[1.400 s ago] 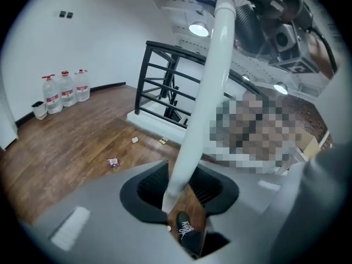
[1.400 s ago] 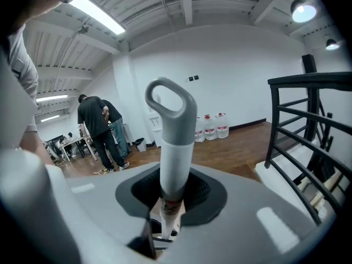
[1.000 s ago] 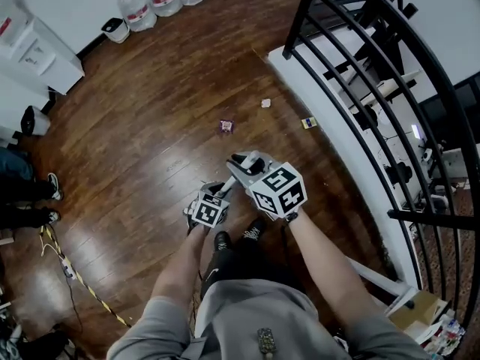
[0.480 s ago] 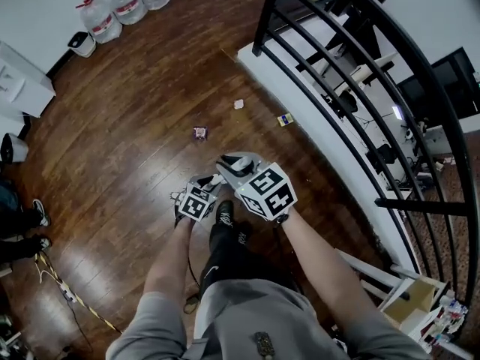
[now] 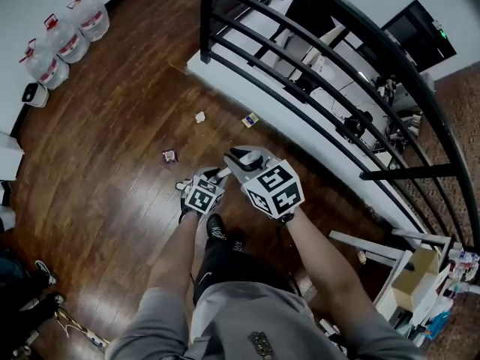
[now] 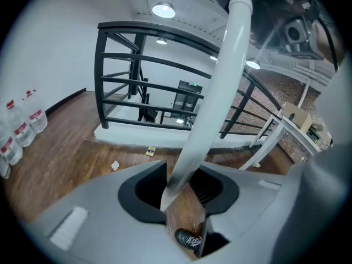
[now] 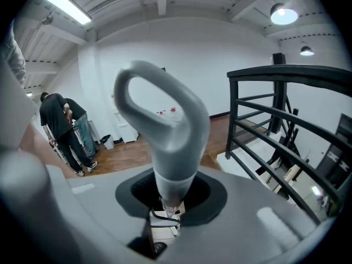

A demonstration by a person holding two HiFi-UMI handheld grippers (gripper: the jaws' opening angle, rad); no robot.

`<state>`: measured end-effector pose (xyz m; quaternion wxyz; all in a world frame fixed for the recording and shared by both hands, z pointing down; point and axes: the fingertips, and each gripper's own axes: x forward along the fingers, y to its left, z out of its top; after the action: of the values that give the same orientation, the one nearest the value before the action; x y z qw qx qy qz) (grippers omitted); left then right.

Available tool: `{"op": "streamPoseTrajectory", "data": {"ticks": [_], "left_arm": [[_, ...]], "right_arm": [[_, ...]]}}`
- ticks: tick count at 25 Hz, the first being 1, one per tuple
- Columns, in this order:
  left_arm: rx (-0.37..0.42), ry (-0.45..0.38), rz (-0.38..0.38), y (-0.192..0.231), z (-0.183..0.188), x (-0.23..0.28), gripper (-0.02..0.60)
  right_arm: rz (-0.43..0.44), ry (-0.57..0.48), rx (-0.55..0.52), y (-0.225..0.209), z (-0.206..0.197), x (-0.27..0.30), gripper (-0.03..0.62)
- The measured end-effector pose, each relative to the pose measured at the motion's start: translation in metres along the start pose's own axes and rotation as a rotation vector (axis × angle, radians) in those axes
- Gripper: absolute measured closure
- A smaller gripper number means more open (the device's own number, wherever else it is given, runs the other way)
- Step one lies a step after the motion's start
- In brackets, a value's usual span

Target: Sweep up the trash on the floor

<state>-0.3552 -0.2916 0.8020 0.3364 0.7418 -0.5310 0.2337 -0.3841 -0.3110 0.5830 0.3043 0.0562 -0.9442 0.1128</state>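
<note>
Ok, containers first. Three clear plastic water jugs with red labels stand in a row along the white wall, top left of the head view. Their fill level is not readable. A small black-and-white bin sits just beside them, contents not visible. A brown cardboard box is at lower right next to a white frame; can't see inside it.

The trash is all on the dark wooden plank floor, ahead of the claws:
- Purple wrapper is nearest.
- White crumpled scrap is further out.
- Flat yellow packet lies at the foot of the white raised ledge.

All three lie apart from each other and untouched. The black metal railing on that ledge closes off the floor on the right.

Both arms are out in front, close together, above the person's black shoe. The left claw is angled down and clenched on a slim white pole that rises up and to the right past its camera. The right claw is just beside it on the right and clenched on a grey plastic loop handle. The loop stands upright above the jaws.
</note>
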Motion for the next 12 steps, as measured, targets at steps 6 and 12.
{"op": "streamPoseTrajectory", "data": {"ticks": [6, 12], "left_arm": [[0.101, -0.027, -0.086, -0.007, 0.057, 0.042, 0.463], [0.178, -0.027, -0.094, -0.009, 0.103, 0.066, 0.463]], "right_arm": [[-0.121, -0.05, 0.042, -0.054, 0.012, -0.023, 0.528], [-0.133, -0.121, 0.064, -0.091, 0.027, -0.043, 0.528]]}}
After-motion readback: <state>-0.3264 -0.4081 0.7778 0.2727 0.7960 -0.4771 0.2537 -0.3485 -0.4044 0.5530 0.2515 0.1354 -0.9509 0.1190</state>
